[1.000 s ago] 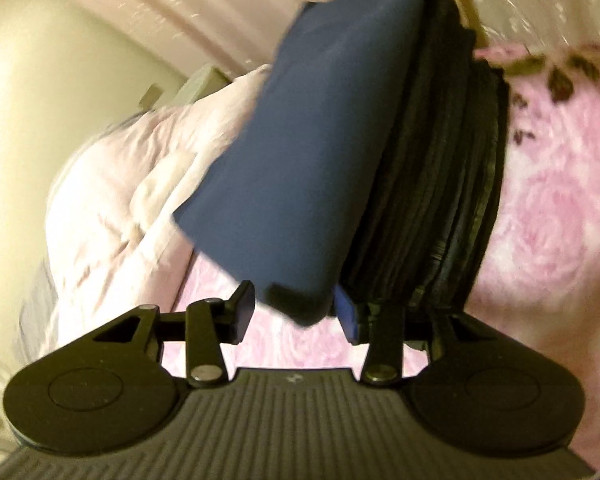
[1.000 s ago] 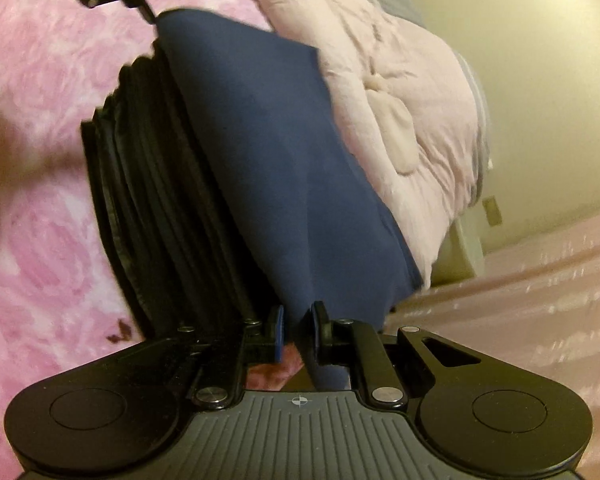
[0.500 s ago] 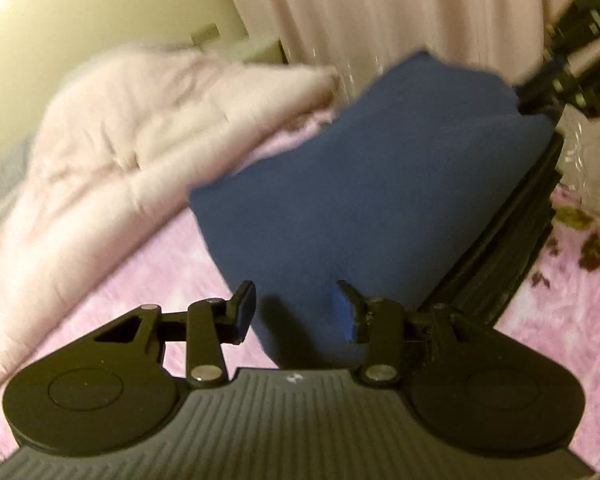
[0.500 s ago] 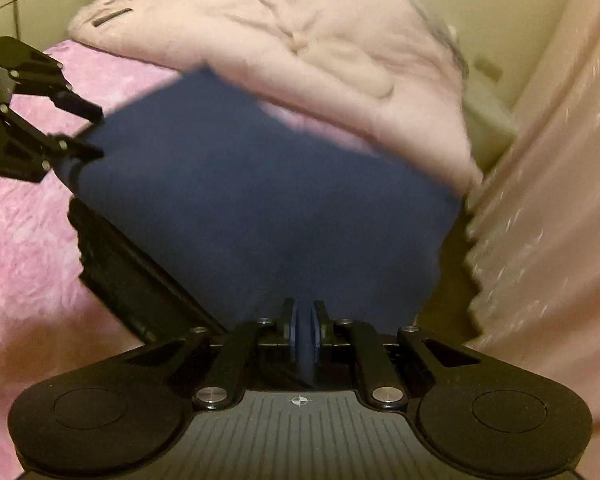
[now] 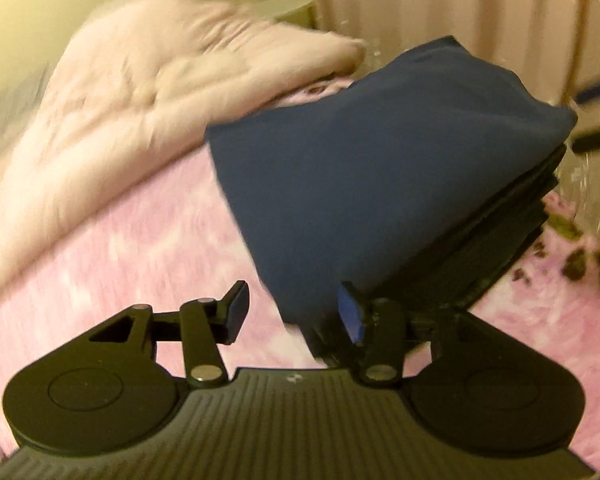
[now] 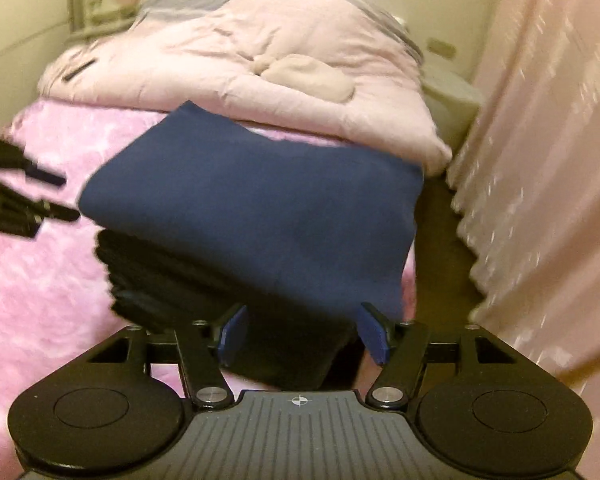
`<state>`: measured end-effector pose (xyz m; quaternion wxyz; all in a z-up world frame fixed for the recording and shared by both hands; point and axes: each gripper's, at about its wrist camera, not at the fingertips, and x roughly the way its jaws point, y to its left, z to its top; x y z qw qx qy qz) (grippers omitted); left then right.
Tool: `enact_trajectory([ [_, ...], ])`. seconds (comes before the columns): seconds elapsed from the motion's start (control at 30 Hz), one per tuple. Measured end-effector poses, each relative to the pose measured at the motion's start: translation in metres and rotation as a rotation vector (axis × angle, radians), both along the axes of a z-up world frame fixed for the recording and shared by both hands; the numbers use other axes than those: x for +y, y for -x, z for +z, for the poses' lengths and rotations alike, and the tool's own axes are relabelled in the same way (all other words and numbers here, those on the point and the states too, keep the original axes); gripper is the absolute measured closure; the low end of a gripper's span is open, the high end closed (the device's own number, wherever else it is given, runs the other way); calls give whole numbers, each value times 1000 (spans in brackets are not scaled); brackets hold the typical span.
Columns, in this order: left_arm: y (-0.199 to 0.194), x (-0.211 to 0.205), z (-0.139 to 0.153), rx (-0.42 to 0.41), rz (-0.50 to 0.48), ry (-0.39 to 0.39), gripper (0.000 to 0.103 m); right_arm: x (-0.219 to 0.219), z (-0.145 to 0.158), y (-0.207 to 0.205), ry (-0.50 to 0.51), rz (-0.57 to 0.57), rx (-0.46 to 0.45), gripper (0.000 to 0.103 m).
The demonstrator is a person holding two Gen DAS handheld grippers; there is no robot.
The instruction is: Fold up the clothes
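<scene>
Navy garment (image 6: pixel 256 204) tops roughly four dark ones (image 6: pixel 160 280); two grippers (image 5: pixel 290 314) (image 6: pixel 302 334) gape.

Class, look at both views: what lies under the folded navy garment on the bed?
Under the navy garment sits a stack of black folded clothes on the pink bedspread. How many pieces cannot be told.

the right gripper (image 6: pixel 298 330) has its jaws spread wide, gripping nothing. just ahead of it a folded navy garment (image 6: pixel 260 208) lies atop a stack of dark clothes (image 6: pixel 156 276) on the pink blanket (image 6: pixel 40 264). the left gripper (image 6: pixel 58 196) sits far left, beside the stack.
</scene>
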<state>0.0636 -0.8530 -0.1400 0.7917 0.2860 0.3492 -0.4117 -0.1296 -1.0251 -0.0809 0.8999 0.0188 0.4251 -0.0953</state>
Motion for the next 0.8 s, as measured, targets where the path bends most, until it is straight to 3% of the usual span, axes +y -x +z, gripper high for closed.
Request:
enact_trajectory([
  [0.13, 25, 30, 0, 129, 133, 52, 44, 13, 3, 32, -105, -78, 7, 39],
  [0.23, 44, 49, 3, 229, 241, 93, 29, 16, 12, 42, -131, -98, -3, 17],
  [0.37, 67, 67, 14, 293, 359, 134, 9, 21, 23, 56, -165, -124, -17, 15],
  [0.57, 86, 74, 34, 311, 435, 165, 5, 31, 37, 65, -165, -111, -29, 12],
  [0.8, 112, 72, 57, 247, 357, 193, 5, 48, 56, 73, -133, -127, -40, 12],
])
